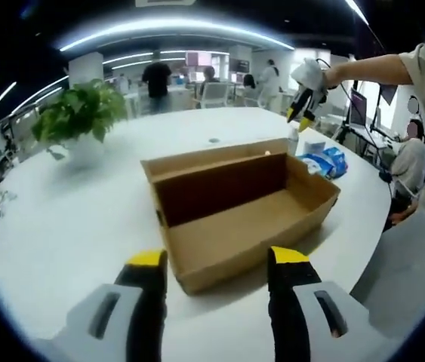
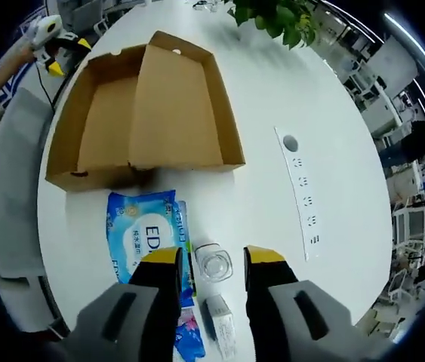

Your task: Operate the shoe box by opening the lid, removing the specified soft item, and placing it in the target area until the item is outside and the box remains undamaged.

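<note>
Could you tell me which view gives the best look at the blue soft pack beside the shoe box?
The right gripper view: the blue soft pack lies face-up just beyond the jaws, lettering visible. In the left gripper view it is small, partly hidden behind the shoe box.

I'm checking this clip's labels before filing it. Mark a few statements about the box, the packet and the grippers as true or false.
1. The brown cardboard shoe box has its lid open. True.
2. A soft item lies inside the box. False: its inside looks bare.
3. The blue-and-white soft packet lies on the white table outside the box. True.
4. The right hand-held gripper clamps the packet. False: its jaws stand apart above the table, holding nothing.
5. The left hand-held gripper grips the box's wall. False: it is open, short of the box.
</note>
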The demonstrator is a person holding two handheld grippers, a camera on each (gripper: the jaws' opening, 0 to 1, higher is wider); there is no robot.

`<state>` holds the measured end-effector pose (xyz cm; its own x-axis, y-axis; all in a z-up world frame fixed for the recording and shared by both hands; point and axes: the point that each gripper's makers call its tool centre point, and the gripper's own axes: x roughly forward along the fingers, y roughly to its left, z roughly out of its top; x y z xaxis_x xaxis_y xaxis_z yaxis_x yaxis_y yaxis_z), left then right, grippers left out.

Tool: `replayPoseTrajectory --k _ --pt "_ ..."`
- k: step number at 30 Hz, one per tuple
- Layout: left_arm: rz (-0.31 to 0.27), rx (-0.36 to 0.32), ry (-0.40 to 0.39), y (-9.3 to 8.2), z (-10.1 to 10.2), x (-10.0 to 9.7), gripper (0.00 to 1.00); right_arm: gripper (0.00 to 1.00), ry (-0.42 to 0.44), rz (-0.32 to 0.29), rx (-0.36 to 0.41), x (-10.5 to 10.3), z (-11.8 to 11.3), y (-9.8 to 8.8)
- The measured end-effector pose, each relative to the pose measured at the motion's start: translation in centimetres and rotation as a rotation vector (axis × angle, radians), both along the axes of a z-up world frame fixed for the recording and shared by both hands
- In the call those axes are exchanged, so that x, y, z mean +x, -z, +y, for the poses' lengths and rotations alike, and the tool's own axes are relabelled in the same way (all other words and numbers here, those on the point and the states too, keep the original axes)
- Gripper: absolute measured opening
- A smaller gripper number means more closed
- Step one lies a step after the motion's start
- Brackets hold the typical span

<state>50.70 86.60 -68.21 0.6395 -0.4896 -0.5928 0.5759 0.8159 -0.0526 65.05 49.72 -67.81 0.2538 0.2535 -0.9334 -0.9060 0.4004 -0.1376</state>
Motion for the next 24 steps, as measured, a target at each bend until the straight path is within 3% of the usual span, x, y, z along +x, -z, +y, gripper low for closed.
replayPoseTrajectory --k 11,24 --pt "0.045 -0.028 -0.157 0.9 1.9 2.2 0.31 0.32 0.182 -0.008 0.136 1.8 3.7 -0.5" --pt "0.129 -0.026 -0.246 3.1 2.6 3.1 0.15 0.29 0.383 0.026 0.188 3.2 5.6 2.1"
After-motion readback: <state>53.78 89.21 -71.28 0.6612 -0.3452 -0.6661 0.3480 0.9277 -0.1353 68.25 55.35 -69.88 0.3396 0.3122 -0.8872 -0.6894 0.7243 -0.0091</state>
